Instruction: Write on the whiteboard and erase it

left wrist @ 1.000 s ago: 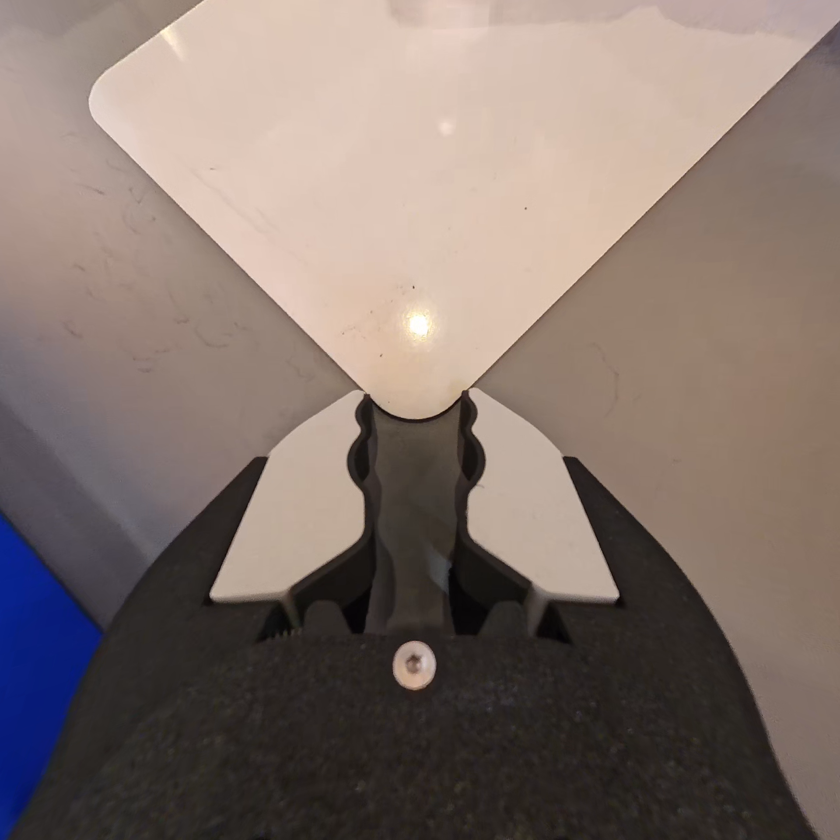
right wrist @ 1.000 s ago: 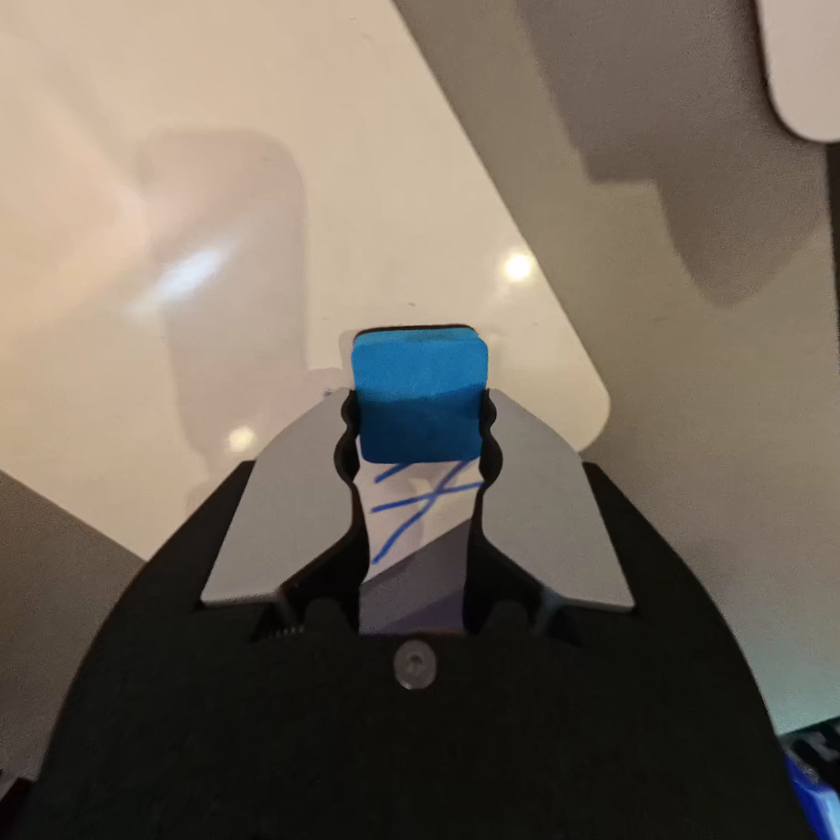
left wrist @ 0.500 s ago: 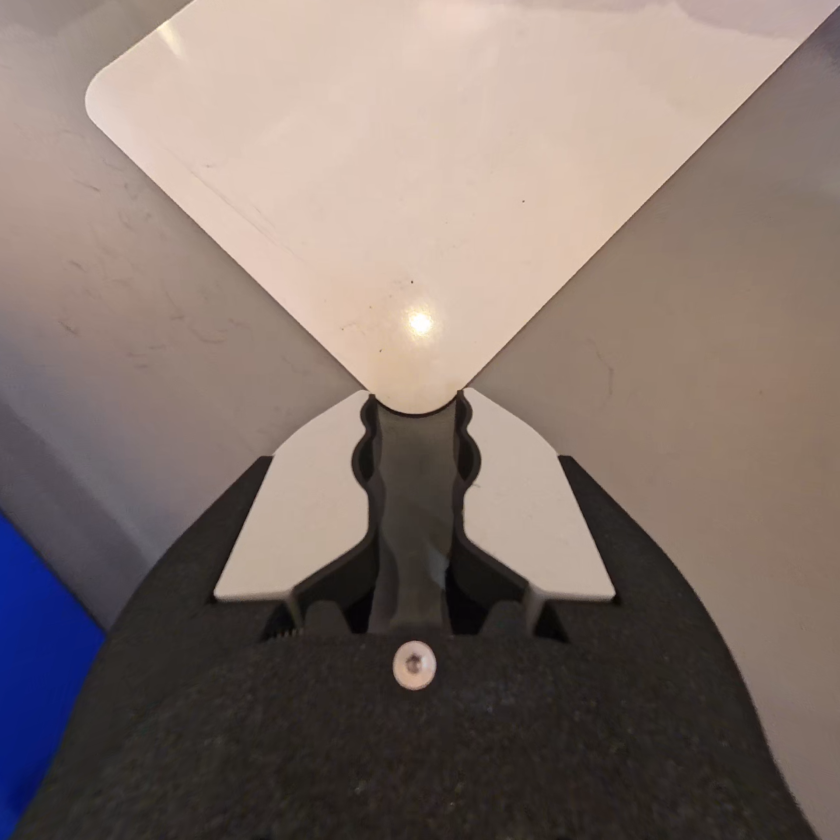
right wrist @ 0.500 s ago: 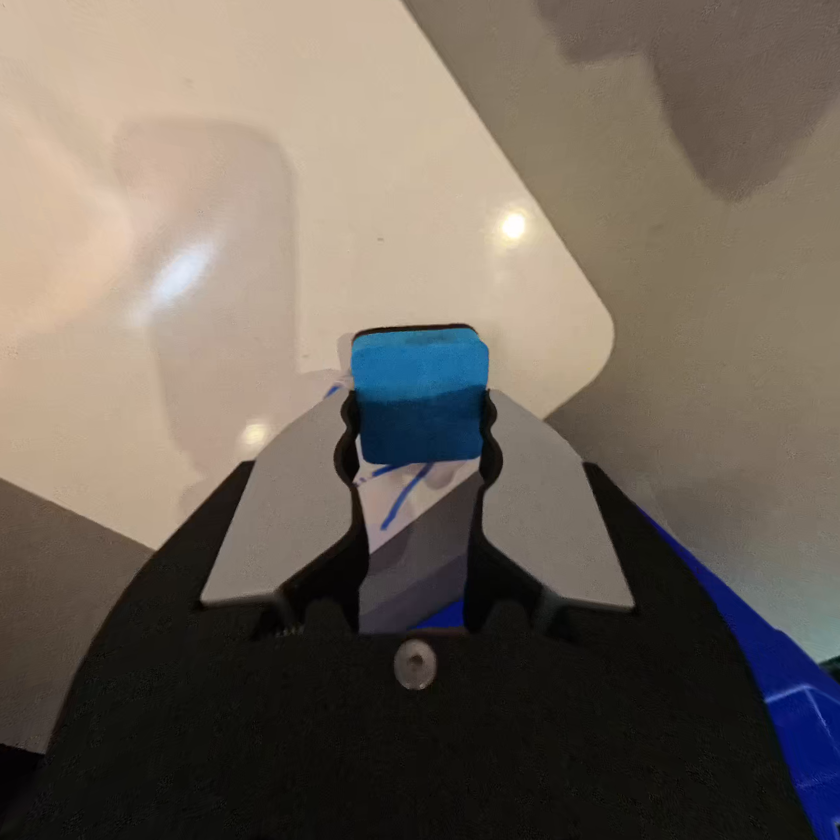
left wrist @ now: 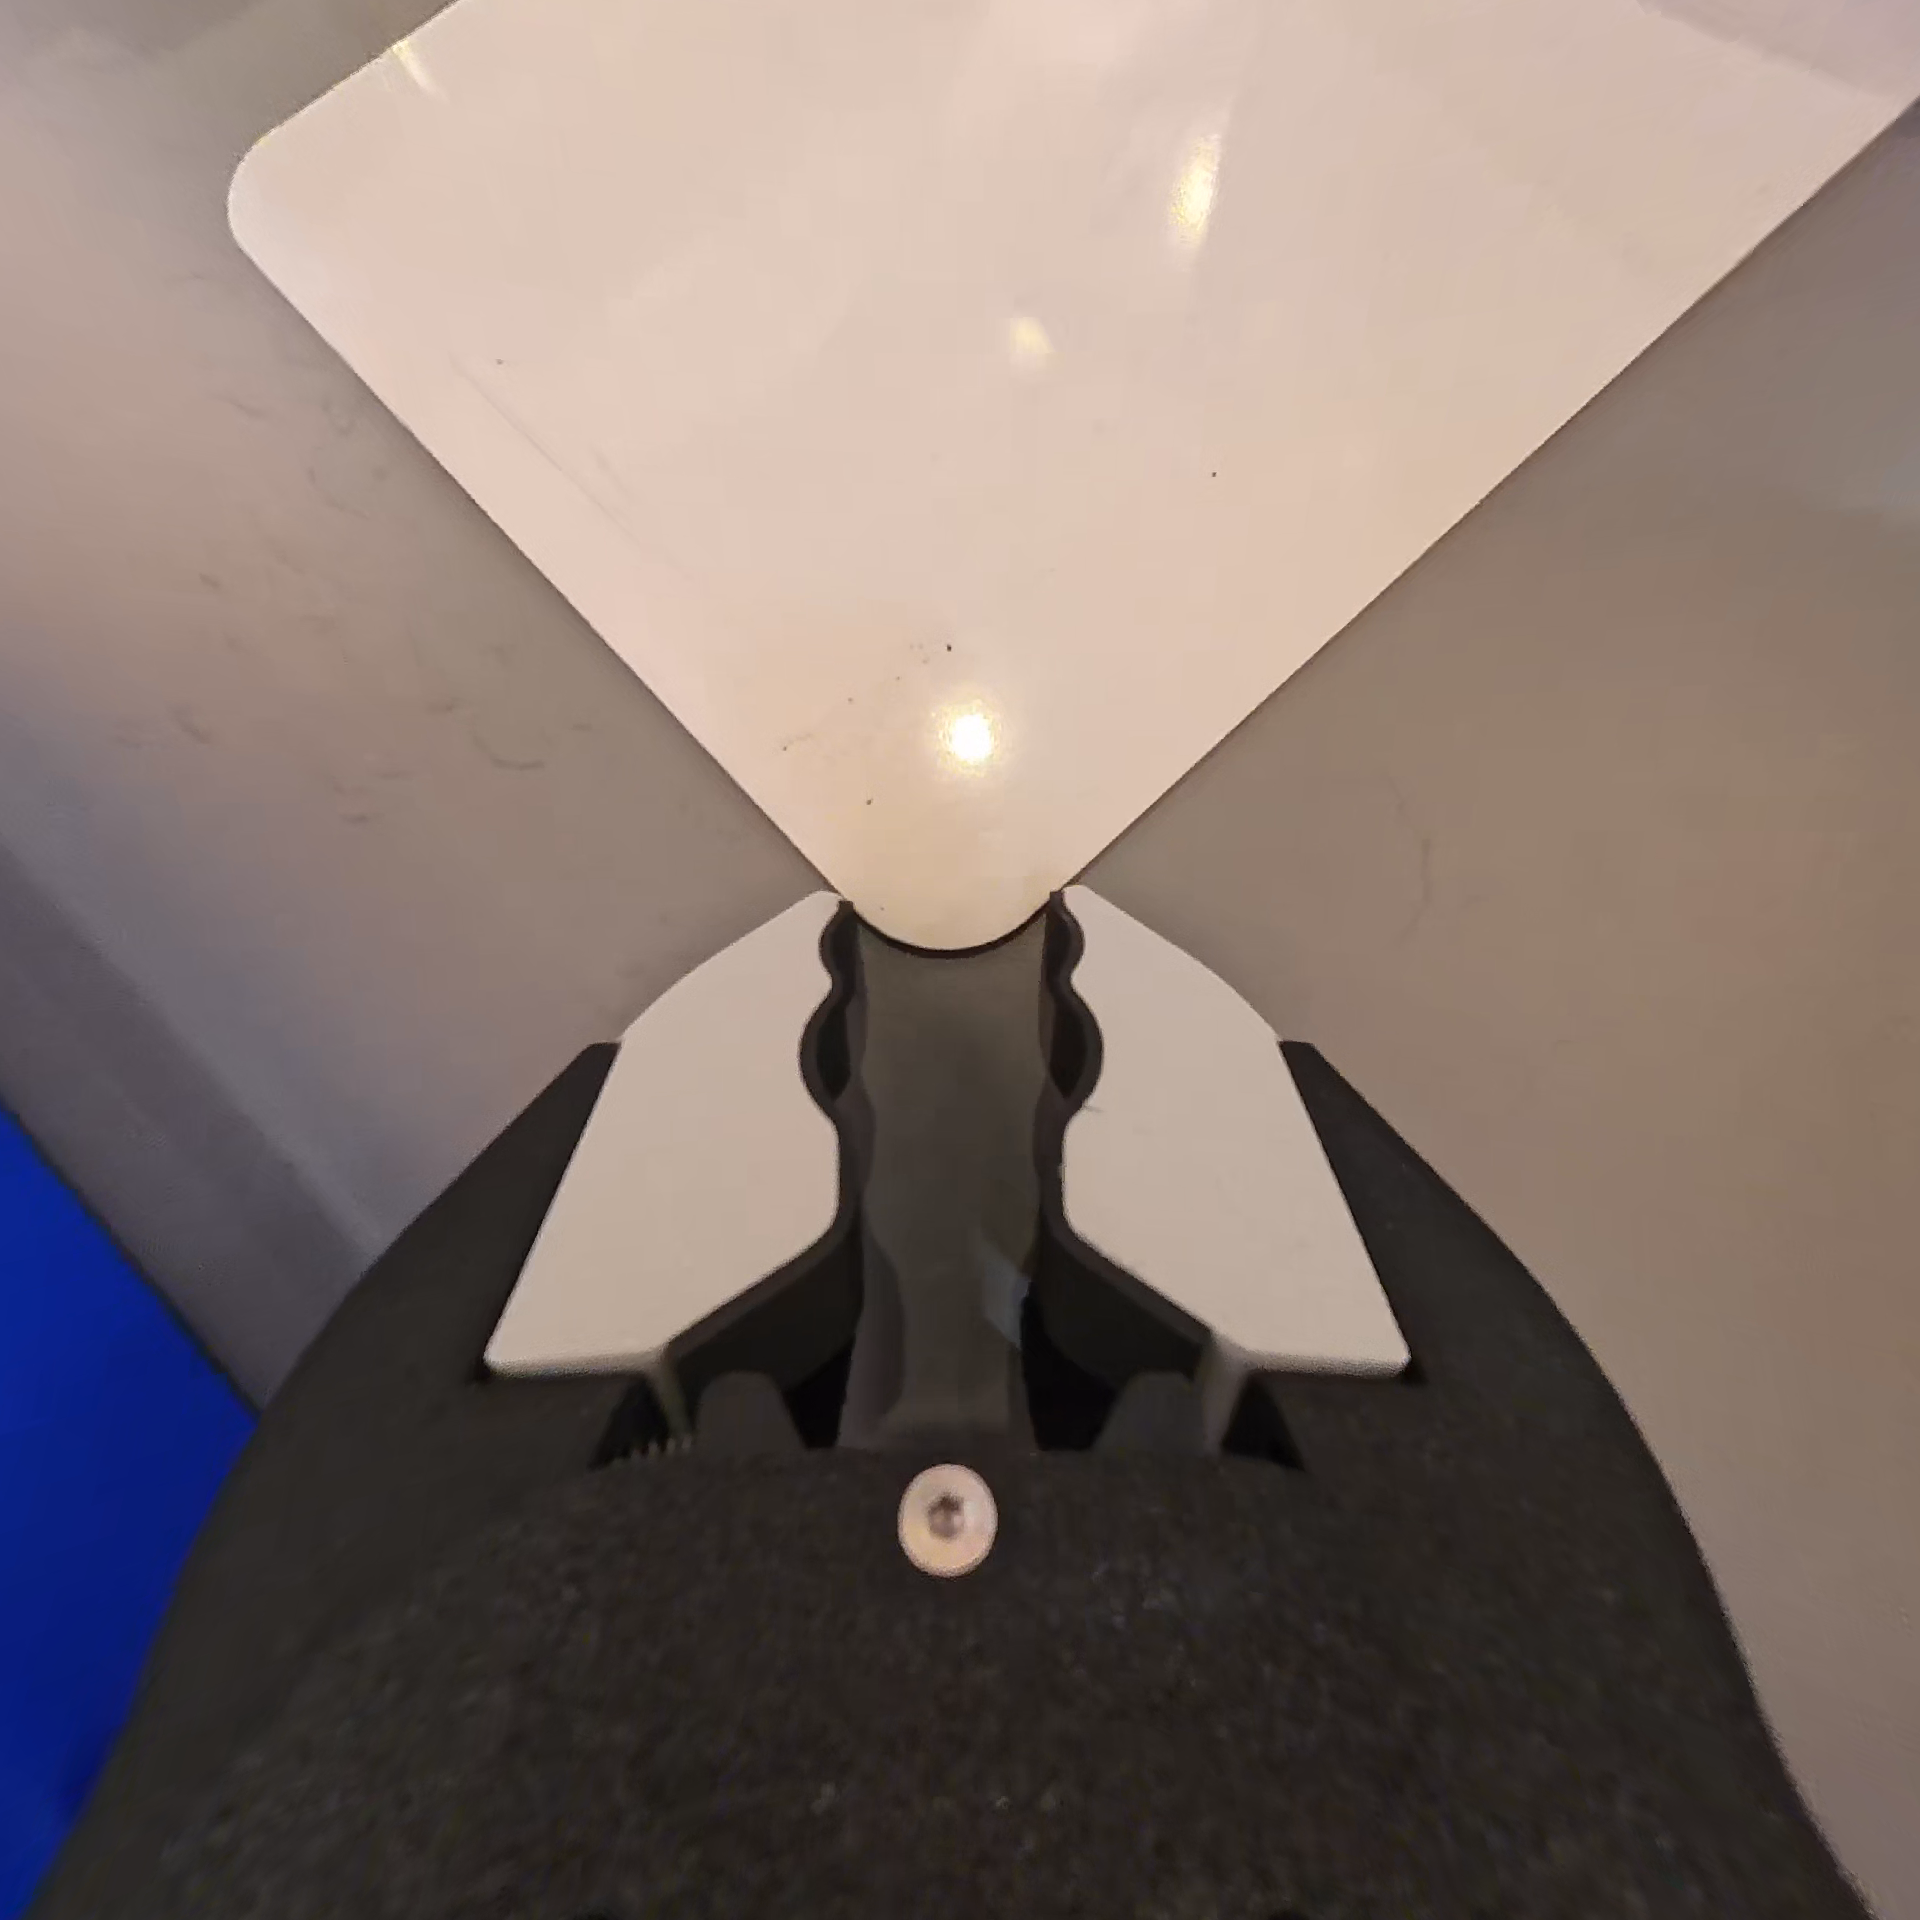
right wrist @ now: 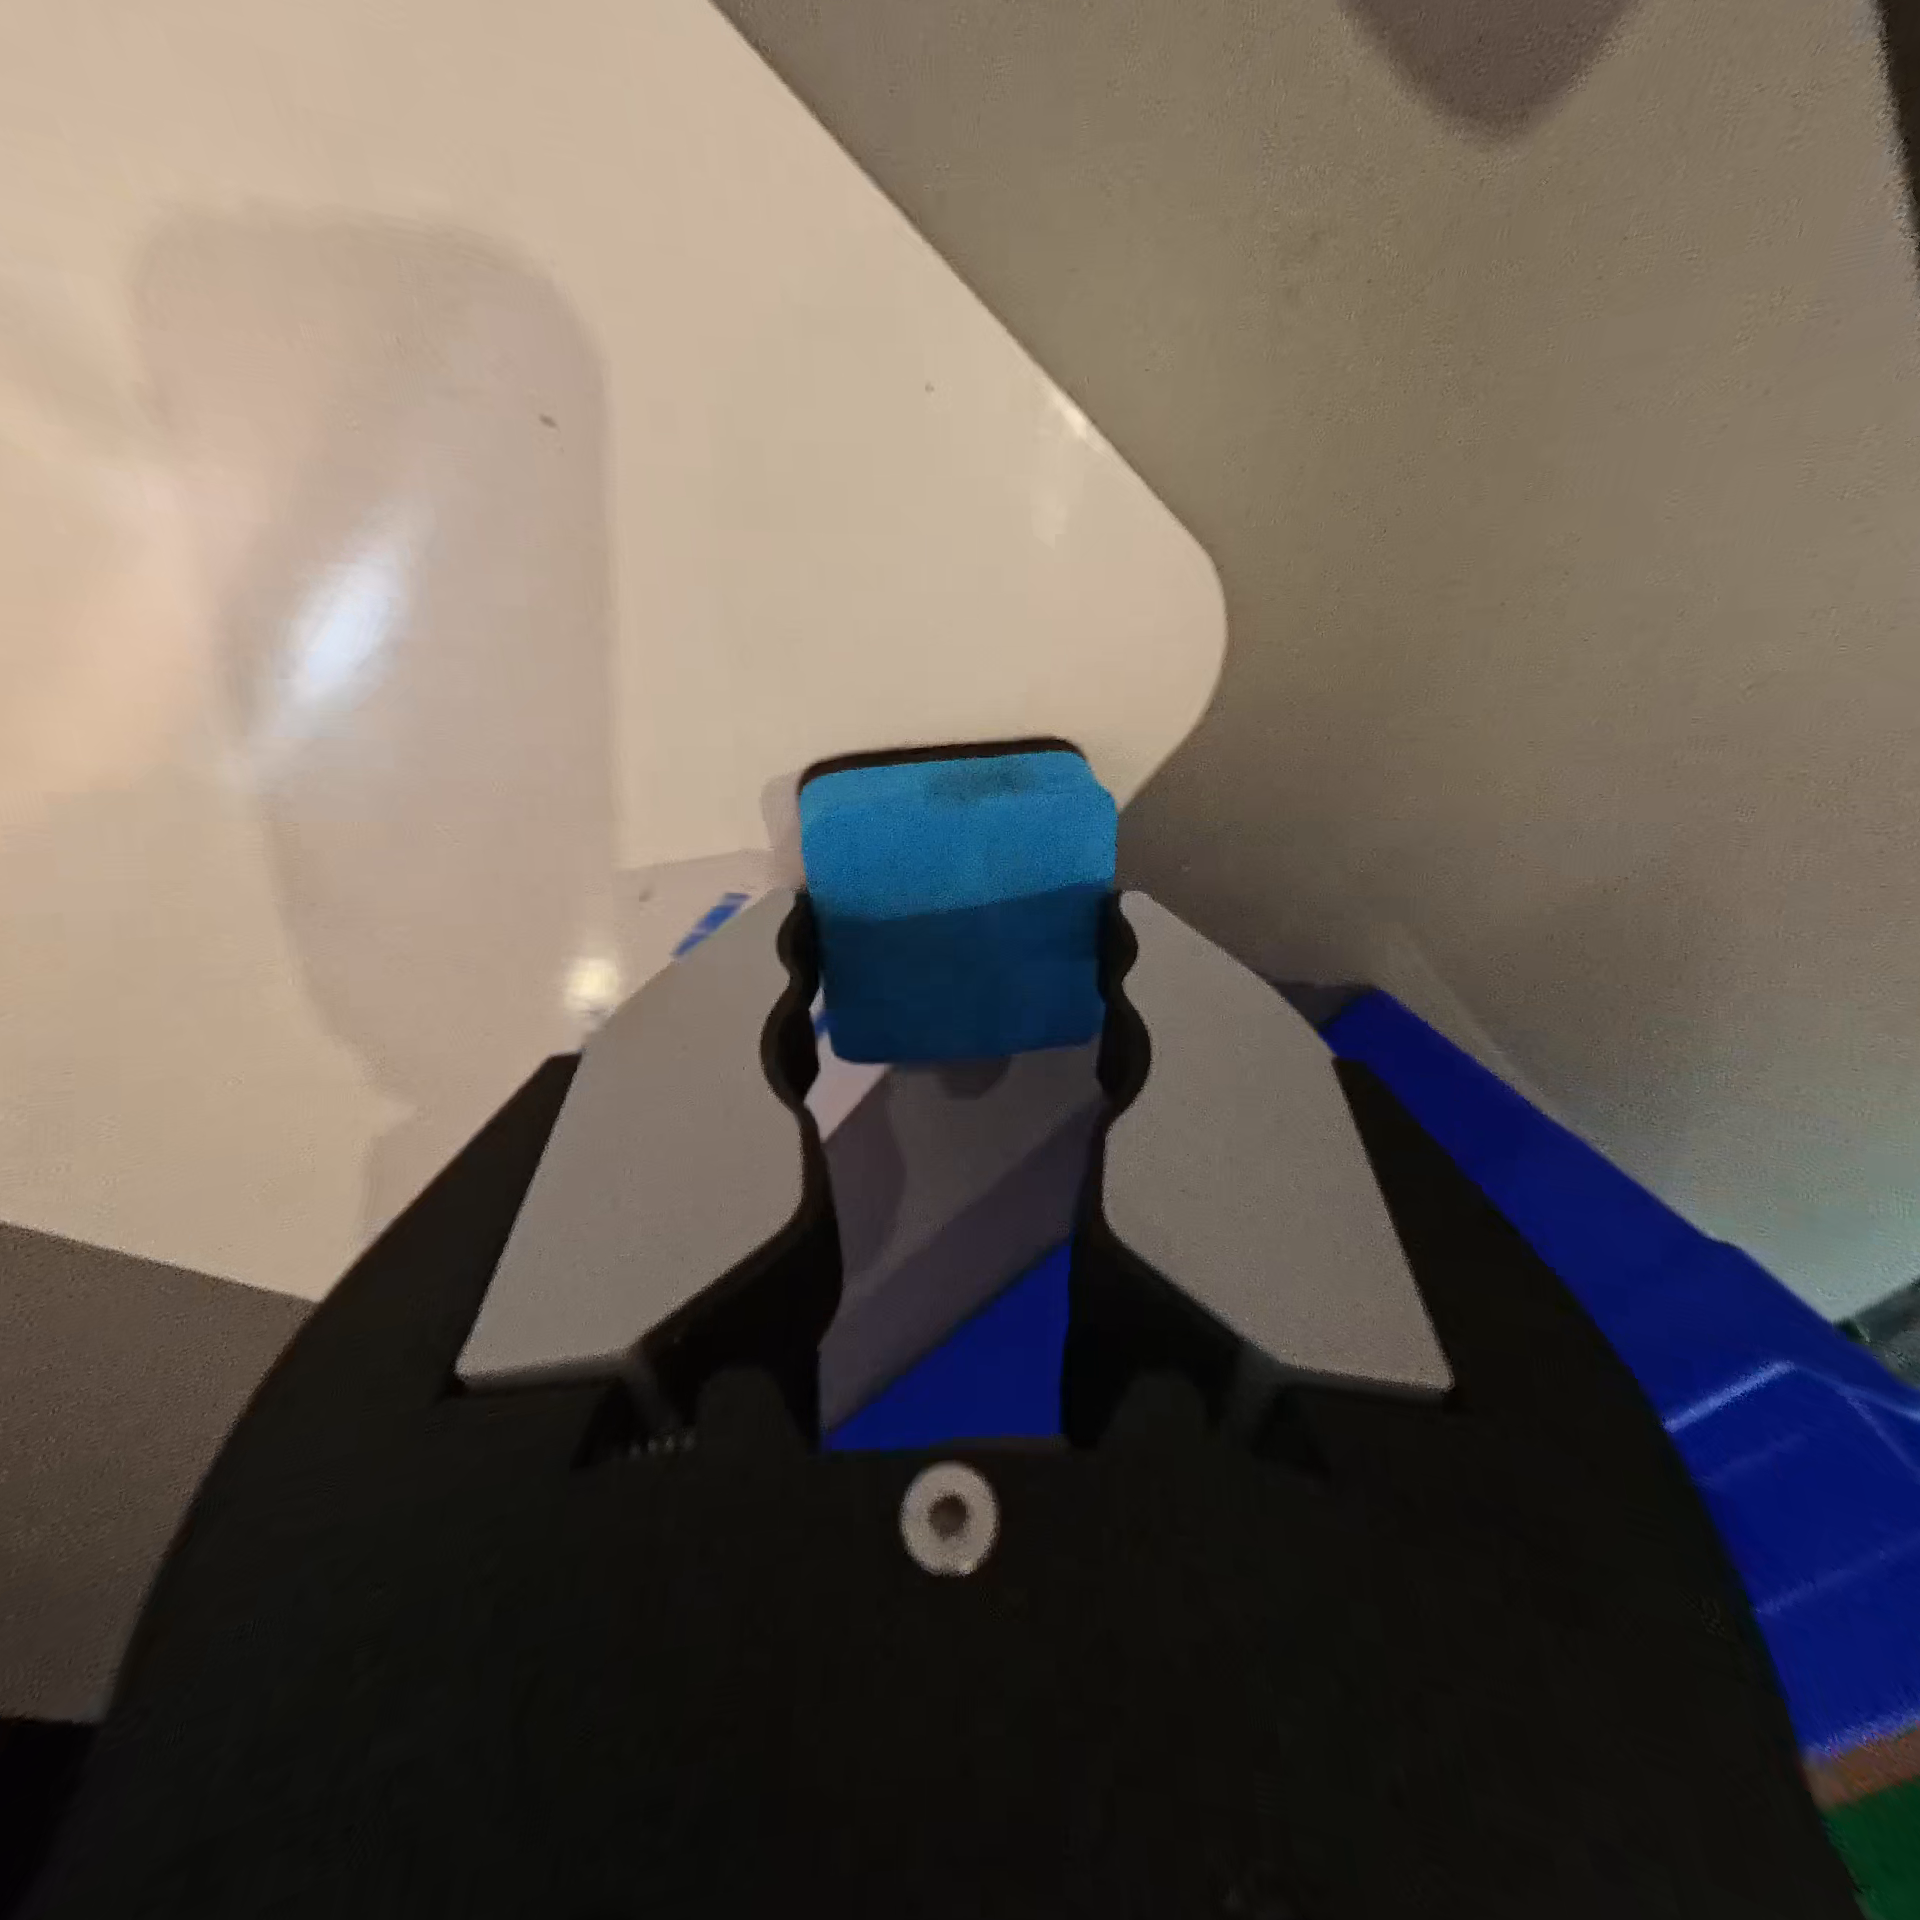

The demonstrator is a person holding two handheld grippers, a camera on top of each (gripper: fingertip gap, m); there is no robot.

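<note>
1. Left wrist view: whiteboard point(left wrist: 935, 436) lying flat on grey table point(left wrist: 260, 644), turned like a diamond, one rounded corner pointing at the camera, another off to the side.
2. Left gripper point(left wrist: 948, 914) parted by a narrow gap, holding nothing; nearest whiteboard corner sits right at that gap, touching or not cannot tell.
3. Whiteboard surface glossy, off-white, clean in this view apart from a few dark specks and faint scuffs near the close corner; bright light spots reflected on it.
4. Blue surface point(left wrist: 94, 1403) beyond the table edge, away from the whiteboard.
5. Right wrist view: right gripper point(right wrist: 951, 914) clamped on a blue foam eraser point(right wrist: 951, 894), blocky, its dark lower face toward the whiteboard point(right wrist: 727, 499).
6. Eraser sits at the whiteboard's edge, just beside a rounded corner.
7. Blue ink marks point(right wrist: 712, 923) on the whiteboard beside the eraser, partly hidden by a finger.
8. Blue object point(right wrist: 1662, 1351) past the whiteboard's corner; picture slightly blurred.
</note>
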